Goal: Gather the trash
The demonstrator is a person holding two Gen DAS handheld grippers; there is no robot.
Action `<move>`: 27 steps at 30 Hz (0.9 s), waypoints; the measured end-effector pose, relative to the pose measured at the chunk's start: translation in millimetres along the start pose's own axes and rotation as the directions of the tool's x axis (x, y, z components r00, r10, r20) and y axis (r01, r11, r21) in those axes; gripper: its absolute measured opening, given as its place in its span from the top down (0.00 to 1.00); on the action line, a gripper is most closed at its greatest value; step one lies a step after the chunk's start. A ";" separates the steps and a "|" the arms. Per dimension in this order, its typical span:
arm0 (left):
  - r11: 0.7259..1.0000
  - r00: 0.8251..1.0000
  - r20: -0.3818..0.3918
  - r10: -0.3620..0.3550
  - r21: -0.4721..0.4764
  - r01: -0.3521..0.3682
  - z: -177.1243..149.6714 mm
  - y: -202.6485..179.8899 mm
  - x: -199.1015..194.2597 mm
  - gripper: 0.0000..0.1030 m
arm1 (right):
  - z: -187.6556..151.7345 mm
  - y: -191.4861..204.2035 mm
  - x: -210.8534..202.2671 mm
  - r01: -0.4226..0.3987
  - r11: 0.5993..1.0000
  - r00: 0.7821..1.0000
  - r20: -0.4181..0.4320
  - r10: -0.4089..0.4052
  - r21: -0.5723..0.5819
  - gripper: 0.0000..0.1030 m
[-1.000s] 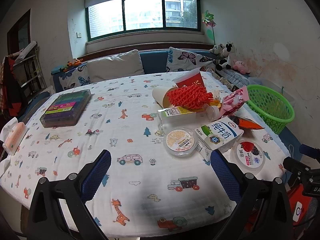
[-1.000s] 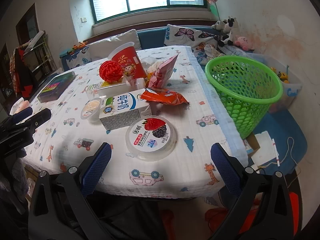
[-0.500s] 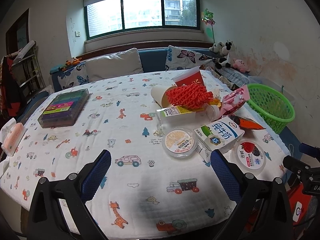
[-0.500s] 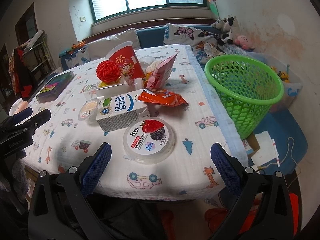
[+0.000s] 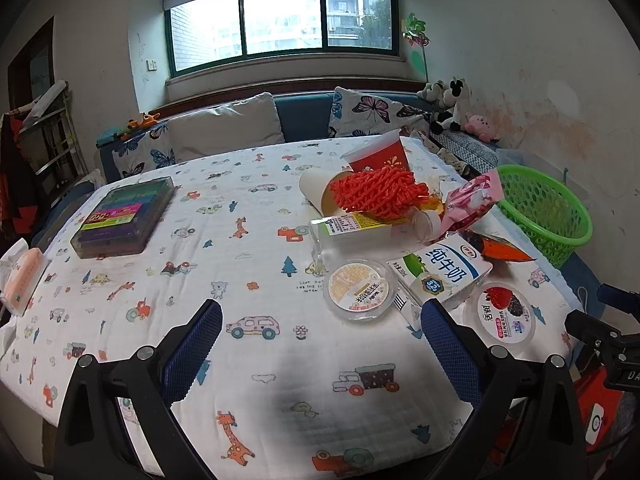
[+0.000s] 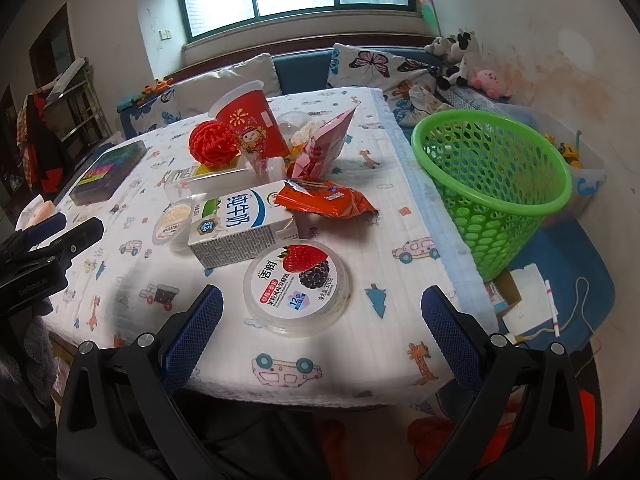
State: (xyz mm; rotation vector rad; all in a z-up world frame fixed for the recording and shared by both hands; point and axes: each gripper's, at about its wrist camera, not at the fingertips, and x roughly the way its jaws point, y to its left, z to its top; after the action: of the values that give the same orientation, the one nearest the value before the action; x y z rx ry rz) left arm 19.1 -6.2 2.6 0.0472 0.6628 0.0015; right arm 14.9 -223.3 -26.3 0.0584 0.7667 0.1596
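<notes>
Left wrist view: left gripper spread wide, empty, above cartoon-print tablecloth; trash pile right of centre, white-and-blue milk carton beside round beige-lidded tub.

Right wrist view: right gripper spread wide, empty, just short of round berry-print yogurt tub; green perforated plastic basket off table edge, right.

You are in a home living room: sofa with cushions, plush toys, table under a cartoon cloth.

Bright window above cushioned bench
</notes>
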 end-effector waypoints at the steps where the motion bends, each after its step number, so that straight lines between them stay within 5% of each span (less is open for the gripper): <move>1: 1.000 1.000 -0.001 -0.001 0.000 0.001 0.3 -0.1 0.8 0.06 | 0.3 -0.1 0.5 0.000 1.000 1.000 -0.001 0.000 -0.001 0.04; 27: 0.999 0.998 -0.060 -0.025 0.038 0.028 7.7 -2.6 31.2 0.06 | 1.3 -6.7 46.1 -0.055 0.998 0.995 -0.084 0.054 -0.011 0.04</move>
State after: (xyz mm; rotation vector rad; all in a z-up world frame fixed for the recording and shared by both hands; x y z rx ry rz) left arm 48.4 -8.6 -10.6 0.0759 0.7225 -0.0355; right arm 49.2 -222.3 -57.7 0.0599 0.8481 0.2201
